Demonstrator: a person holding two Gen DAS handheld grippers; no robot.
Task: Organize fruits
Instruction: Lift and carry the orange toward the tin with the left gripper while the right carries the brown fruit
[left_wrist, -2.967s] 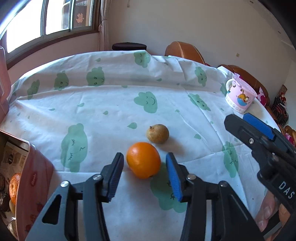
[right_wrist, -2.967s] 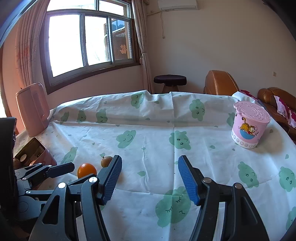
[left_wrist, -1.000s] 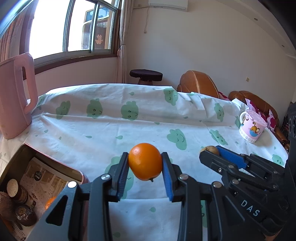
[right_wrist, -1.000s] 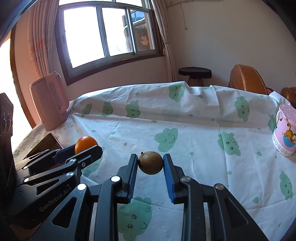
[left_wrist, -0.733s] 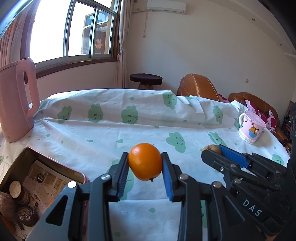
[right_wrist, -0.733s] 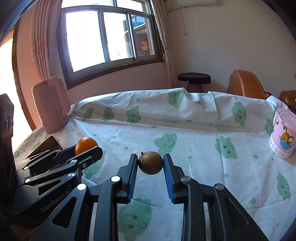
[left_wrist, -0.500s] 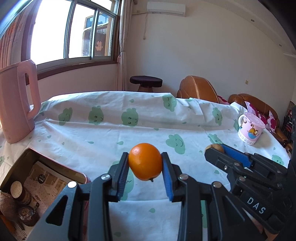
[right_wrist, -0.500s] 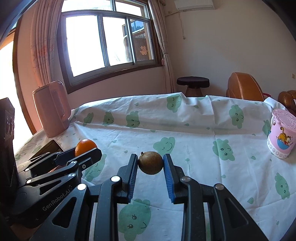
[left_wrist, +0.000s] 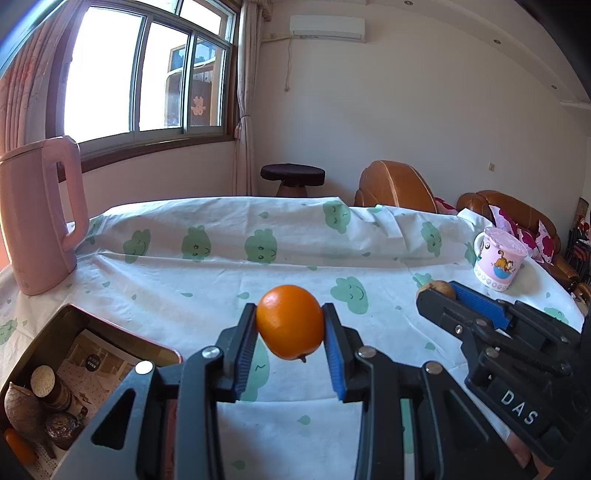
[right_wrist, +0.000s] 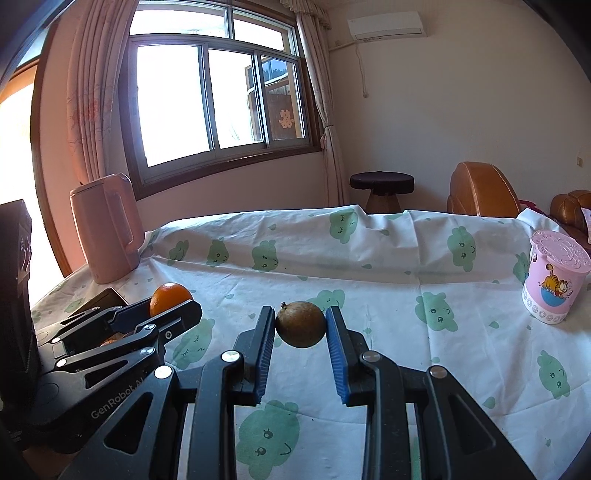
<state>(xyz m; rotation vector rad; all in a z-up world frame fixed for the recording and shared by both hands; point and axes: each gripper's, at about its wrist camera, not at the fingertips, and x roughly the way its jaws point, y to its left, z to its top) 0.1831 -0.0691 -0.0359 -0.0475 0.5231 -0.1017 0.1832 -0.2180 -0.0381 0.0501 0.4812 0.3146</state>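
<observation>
My left gripper (left_wrist: 290, 328) is shut on an orange (left_wrist: 290, 325) and holds it in the air above the table. It also shows at the left of the right wrist view (right_wrist: 173, 306). My right gripper (right_wrist: 300, 325) is shut on a brown round fruit (right_wrist: 300, 323), also held above the table; it shows at the right of the left wrist view (left_wrist: 439, 291). An open tin box (left_wrist: 55, 373) with several fruits inside sits at the lower left, below and left of the orange.
A pink kettle (left_wrist: 40, 218) stands at the table's left edge. A pink cartoon cup (left_wrist: 498, 258) stands at the right edge. The table wears a white cloth with green clouds (left_wrist: 266, 266). A stool (left_wrist: 292, 179) and brown sofas (left_wrist: 395, 188) stand behind.
Both grippers have risen a little with their fruits; the views tilt up and show more of the room. Three seconds ago both were open, with the fruits lying on the cloth.
</observation>
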